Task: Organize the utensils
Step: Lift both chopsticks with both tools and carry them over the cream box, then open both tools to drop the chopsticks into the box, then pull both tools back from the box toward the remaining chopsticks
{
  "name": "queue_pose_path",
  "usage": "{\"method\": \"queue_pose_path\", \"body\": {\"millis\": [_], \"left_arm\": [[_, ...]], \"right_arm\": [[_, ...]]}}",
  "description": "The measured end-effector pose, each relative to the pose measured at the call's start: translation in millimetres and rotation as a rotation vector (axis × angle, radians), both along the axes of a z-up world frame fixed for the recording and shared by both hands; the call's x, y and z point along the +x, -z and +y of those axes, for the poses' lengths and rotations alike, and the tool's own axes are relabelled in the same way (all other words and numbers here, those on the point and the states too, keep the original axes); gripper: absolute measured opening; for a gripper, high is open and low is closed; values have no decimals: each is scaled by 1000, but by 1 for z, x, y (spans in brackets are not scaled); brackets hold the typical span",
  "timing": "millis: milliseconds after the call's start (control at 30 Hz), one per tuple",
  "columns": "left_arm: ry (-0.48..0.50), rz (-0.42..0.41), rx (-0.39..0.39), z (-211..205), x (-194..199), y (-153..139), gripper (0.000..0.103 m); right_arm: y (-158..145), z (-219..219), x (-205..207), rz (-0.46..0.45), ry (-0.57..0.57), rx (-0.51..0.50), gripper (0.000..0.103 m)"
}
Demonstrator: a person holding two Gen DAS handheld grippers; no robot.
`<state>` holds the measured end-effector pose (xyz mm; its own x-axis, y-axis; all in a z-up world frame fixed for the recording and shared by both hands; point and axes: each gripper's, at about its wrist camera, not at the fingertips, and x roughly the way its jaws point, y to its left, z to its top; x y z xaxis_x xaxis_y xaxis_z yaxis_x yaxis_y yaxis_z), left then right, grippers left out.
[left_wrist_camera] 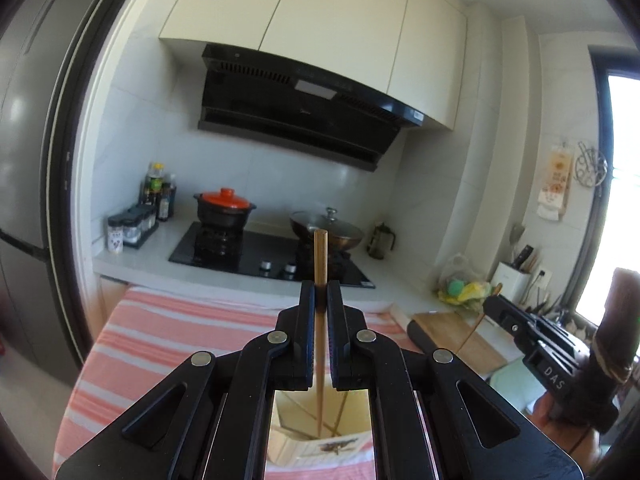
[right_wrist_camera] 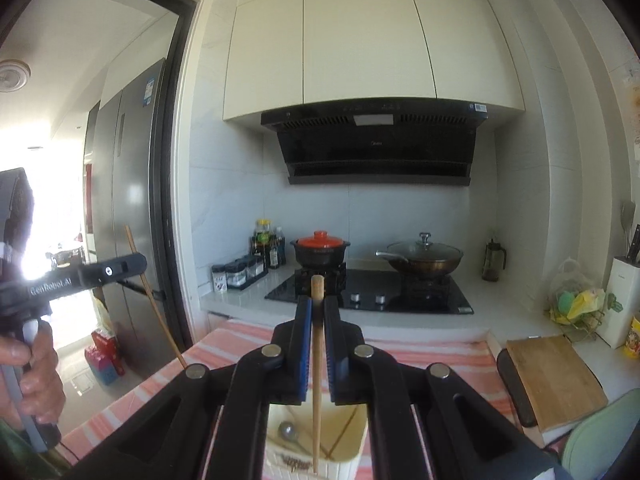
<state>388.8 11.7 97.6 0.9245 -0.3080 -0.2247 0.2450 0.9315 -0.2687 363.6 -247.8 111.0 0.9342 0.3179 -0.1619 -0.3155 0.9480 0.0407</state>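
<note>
Both grippers are clenching one chopstick each, left gripper [left_wrist_camera: 320,292] on left chopstick [left_wrist_camera: 320,256], right gripper [right_wrist_camera: 318,308] on right chopstick [right_wrist_camera: 317,320], hovering over the cream utensil holder [right_wrist_camera: 352,452] nearby; next move likely needs tips lowered inside before release.

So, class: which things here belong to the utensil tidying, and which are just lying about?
Job: left tool and right tool, each gripping a chopstick; cream utensil holder.

Lying about: red-lidded pot, lidded wok, cutting board, spice jars.
</note>
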Motion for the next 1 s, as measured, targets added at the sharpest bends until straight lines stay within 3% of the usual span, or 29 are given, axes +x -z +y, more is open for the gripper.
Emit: {"method": "queue_pose_path", "body": {"millis": [167,400,467,533,567,600,667,833,900,1000], "left_arm": [[12,112,28,-21,50,39,4],[43,281,88,-49,92,102,4],[49,347,115,-54,98,114,11],[62,393,118,-53,91,117,42],[67,388,118,-49,82,114,55],[69,377,124,-45,71,110,61],[81,365,150,-35,48,100,75],[127,427,264,-12,-11,97,88],[130,445,307,-5,-41,108,90],[113,479,306,2,-83,137,92]], "right_arm": [[20,14,48,14,22,-19,6],[85,29,106,213,-17,-84,7],[104,31,121,318,-37,-93,8],[115,26,127,395,-27,-76,19],[115,20,123,406,-18,-50,30],[113,13,116,400,-13,-21,39],[104,0,98,387,-13,9,44],[95,-23,41,397,-34,-43,49],[106,-31,9,395,-23,-107,50],[139,-40,-43,399,20,-188,50]]}}
